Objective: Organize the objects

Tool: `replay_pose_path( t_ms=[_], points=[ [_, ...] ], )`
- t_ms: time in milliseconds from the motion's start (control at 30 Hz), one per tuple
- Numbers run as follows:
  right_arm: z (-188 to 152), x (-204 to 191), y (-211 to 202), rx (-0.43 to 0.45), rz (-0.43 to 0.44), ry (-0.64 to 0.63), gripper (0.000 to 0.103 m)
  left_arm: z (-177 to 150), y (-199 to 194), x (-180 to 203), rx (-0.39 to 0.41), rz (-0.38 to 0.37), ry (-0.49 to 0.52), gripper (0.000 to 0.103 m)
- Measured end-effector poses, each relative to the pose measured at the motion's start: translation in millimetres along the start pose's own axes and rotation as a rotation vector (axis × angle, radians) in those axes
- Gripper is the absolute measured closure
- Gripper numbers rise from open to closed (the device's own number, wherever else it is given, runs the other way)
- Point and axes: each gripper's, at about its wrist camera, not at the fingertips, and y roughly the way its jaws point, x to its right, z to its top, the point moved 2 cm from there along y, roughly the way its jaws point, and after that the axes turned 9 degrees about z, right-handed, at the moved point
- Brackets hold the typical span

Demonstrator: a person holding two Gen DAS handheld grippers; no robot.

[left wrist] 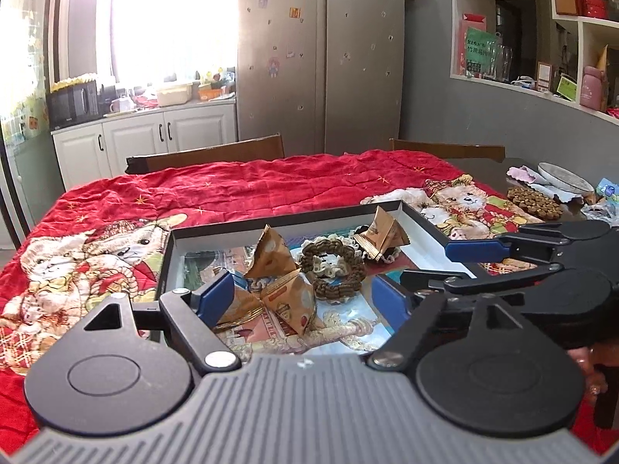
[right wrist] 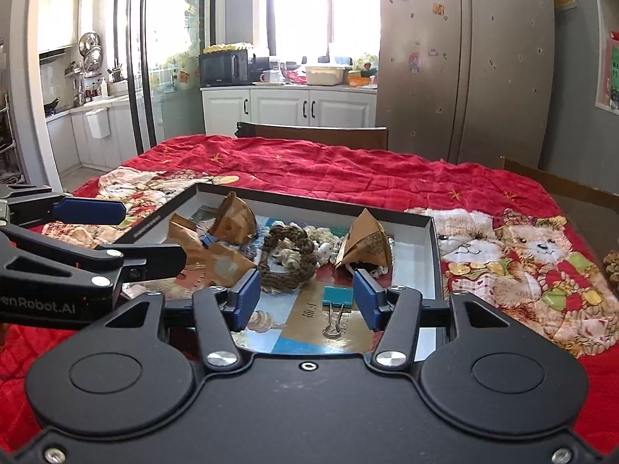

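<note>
A shallow black-rimmed box (left wrist: 251,224) (right wrist: 309,202) lies on the red quilt. It holds three brown pyramid packets (left wrist: 271,255) (right wrist: 365,243), a brown braided ring (left wrist: 332,266) (right wrist: 286,259), a cream scrunchie (right wrist: 321,243) and a teal binder clip (right wrist: 337,297). My left gripper (left wrist: 301,297) is open over the box's near left part, with the nearest packet (left wrist: 286,301) lying below its gap, untouched. My right gripper (right wrist: 306,301) is open too, above the binder clip, which rests flat on the box floor. Each gripper shows from the side in the other's view.
Two wooden chair backs (left wrist: 205,152) (left wrist: 448,150) stand at the table's far edge. A grey plate (left wrist: 565,178), a brown woven mat (left wrist: 534,199) and small clutter sit right of the quilt. A person's hand (left wrist: 592,367) holds the right gripper. A fridge and cabinets stand behind.
</note>
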Motion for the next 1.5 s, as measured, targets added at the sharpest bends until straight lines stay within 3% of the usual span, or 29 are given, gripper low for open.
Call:
replay_pose_path(
  t_ms=[267,400,833,1067,1500],
  points=[
    [-1,-9,-29,0.002,-0.016,0.018,0.033,-4,-31,-8,0.046,0.022,0.007,0.001],
    [-4,-16,-40,-0.007,-0.017,0.011,0.024,-7,-43,-11,0.050,0.030,0.010,0.000],
    [-11,-43,-76,-0.002,-0.055,-0.050,0.013,-24,-78,-20,0.032,0.030,0.018,0.000],
    [-19,-47,-93,-0.008,-0.035,0.011,0.006,-37,-92,-20,0.023,0.025,0.017,0.000],
    [-38,-53,-112,-0.025,-0.096,0.059,0.003,-57,-104,-24,-0.026,0.025,-0.039,0.000]
  ],
)
